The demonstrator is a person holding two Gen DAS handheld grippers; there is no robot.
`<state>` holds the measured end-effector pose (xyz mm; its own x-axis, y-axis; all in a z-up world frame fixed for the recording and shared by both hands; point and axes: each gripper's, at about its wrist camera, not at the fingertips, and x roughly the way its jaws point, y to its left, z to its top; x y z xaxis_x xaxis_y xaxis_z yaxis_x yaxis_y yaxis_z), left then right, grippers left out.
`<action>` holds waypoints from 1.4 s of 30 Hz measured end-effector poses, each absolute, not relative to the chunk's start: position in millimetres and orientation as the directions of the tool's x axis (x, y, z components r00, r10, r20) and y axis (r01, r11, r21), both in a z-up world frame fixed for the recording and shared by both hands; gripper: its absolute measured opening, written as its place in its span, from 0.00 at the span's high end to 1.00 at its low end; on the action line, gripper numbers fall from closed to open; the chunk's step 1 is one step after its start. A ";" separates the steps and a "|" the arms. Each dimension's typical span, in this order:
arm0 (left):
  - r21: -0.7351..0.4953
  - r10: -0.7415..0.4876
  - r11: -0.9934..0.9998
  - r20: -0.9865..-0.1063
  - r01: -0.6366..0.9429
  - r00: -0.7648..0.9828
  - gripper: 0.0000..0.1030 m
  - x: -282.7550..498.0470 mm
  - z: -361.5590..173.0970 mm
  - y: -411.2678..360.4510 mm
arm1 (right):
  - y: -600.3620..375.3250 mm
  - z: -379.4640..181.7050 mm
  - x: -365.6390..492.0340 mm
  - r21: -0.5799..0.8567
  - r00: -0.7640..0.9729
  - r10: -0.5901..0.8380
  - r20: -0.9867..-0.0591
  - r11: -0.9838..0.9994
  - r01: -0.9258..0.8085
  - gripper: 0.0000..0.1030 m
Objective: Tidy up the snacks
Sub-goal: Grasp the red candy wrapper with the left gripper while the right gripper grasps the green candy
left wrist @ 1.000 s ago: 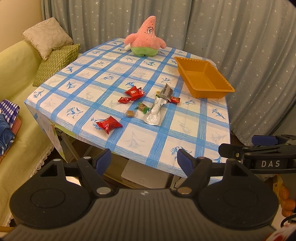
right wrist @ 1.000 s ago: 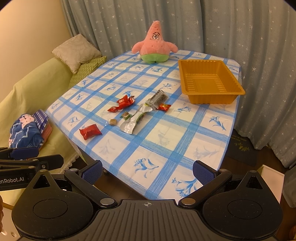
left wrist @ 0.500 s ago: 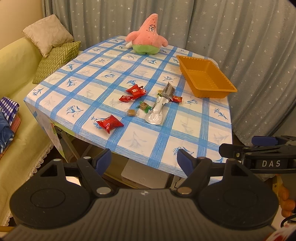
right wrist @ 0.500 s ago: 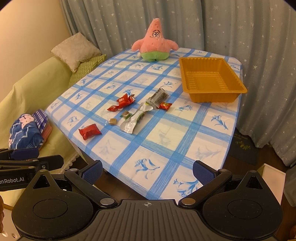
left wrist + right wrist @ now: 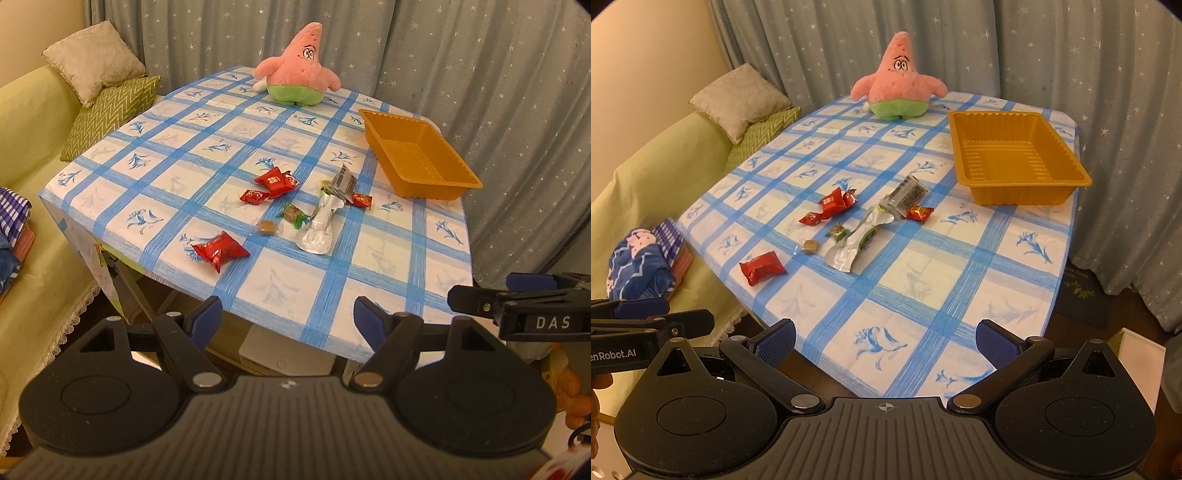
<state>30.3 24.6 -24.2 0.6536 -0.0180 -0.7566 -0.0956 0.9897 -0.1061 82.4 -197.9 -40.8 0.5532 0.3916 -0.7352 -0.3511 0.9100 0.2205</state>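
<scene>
Several snacks lie mid-table on the blue-checked cloth (image 5: 376,258): a red packet (image 5: 219,250) (image 5: 761,267) nearest me, a silver wrapper (image 5: 320,229) (image 5: 857,242), a brown candy (image 5: 266,227) (image 5: 809,246), a green-wrapped candy (image 5: 293,214), red packets (image 5: 275,181) (image 5: 833,202) and a grey packet (image 5: 343,181) (image 5: 908,192). An empty orange tray (image 5: 419,158) (image 5: 1015,157) stands at the back right. My left gripper (image 5: 288,319) and right gripper (image 5: 884,338) are both open and empty, held off the table's near edge.
A pink starfish plush (image 5: 297,79) (image 5: 899,81) sits at the table's far edge. A green sofa (image 5: 33,147) with cushions (image 5: 110,110) and folded clothes (image 5: 641,269) stands left. Curtains (image 5: 1071,55) hang behind. A white box (image 5: 284,354) is under the table.
Both grippers have moved a little closer to the table and the snacks; the view of the tabletop has grown. Jaws stay open. Nothing on the table has moved.
</scene>
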 end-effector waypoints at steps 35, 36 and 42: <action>0.122 0.053 0.990 -0.802 0.077 0.596 0.60 163.9 -125.2 85.1 | -227.1 -87.7 172.3 0.290 0.548 0.383 -0.744 0.923 -0.251 0.00; 0.122 0.052 0.989 -0.805 0.078 0.592 0.61 165.1 -126.5 85.8 | -228.5 -88.0 174.0 0.290 0.547 0.381 -0.745 0.924 -0.248 0.00; 0.100 0.035 0.992 -0.822 0.083 0.568 0.69 170.8 -134.0 86.1 | -232.1 -89.7 183.0 0.291 0.539 0.379 -0.752 0.925 -0.245 0.00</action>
